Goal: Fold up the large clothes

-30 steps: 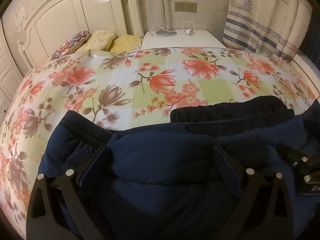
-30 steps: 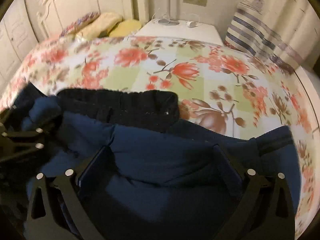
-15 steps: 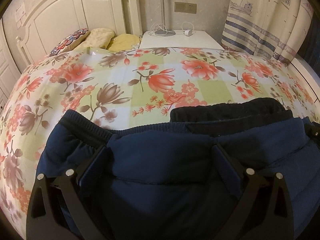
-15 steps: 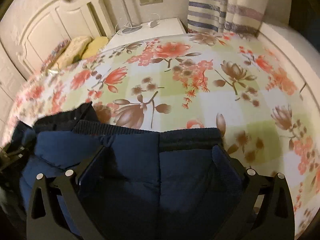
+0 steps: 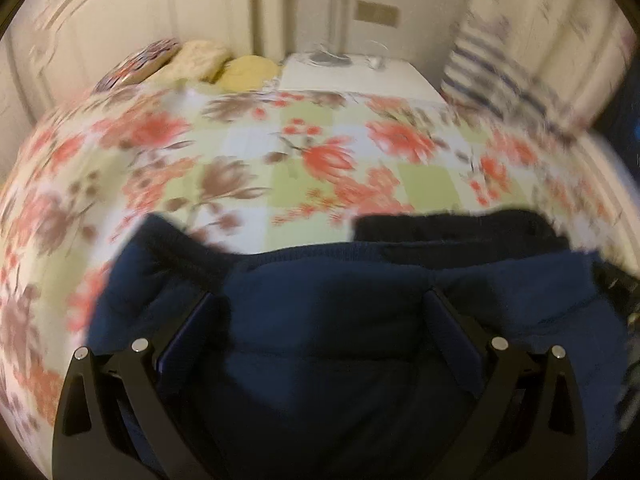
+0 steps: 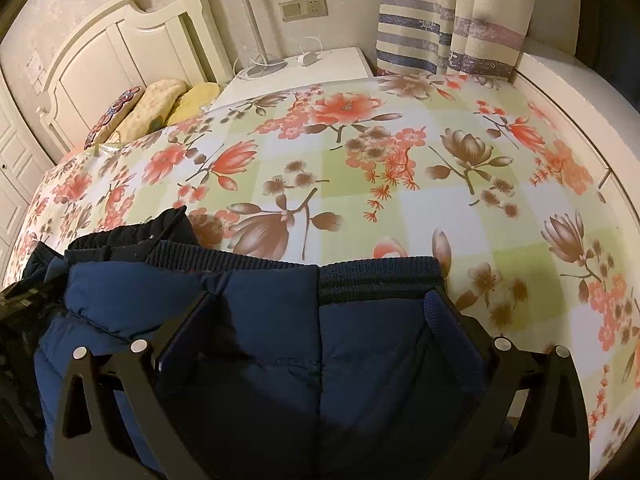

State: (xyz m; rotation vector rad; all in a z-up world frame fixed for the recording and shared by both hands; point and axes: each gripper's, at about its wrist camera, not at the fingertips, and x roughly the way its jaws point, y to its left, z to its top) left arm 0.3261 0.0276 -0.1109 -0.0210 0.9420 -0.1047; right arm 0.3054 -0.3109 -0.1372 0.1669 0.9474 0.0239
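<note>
A navy padded jacket (image 5: 340, 320) with ribbed hem lies on the floral bed cover (image 5: 280, 160). It also shows in the right wrist view (image 6: 272, 320) on the same cover (image 6: 400, 160). My left gripper (image 5: 320, 304) stands wide open over the jacket, fabric filling the gap between its fingers. My right gripper (image 6: 320, 304) is likewise wide open over the jacket's hem. A black lining or collar edge (image 6: 132, 236) shows at the jacket's far side. The left wrist view is blurred by motion.
Pillows (image 6: 160, 108) lie by the white headboard (image 6: 112, 60). A white nightstand (image 6: 304, 68) with a lamp base and cables stands behind the bed. A striped curtain (image 6: 440, 20) hangs at the back right. The bed's white edge (image 6: 580, 92) runs along the right.
The left view has turned blurry from fast motion and tilted slightly. The right gripper has swung a bit further right along the hem. Both stay open.
</note>
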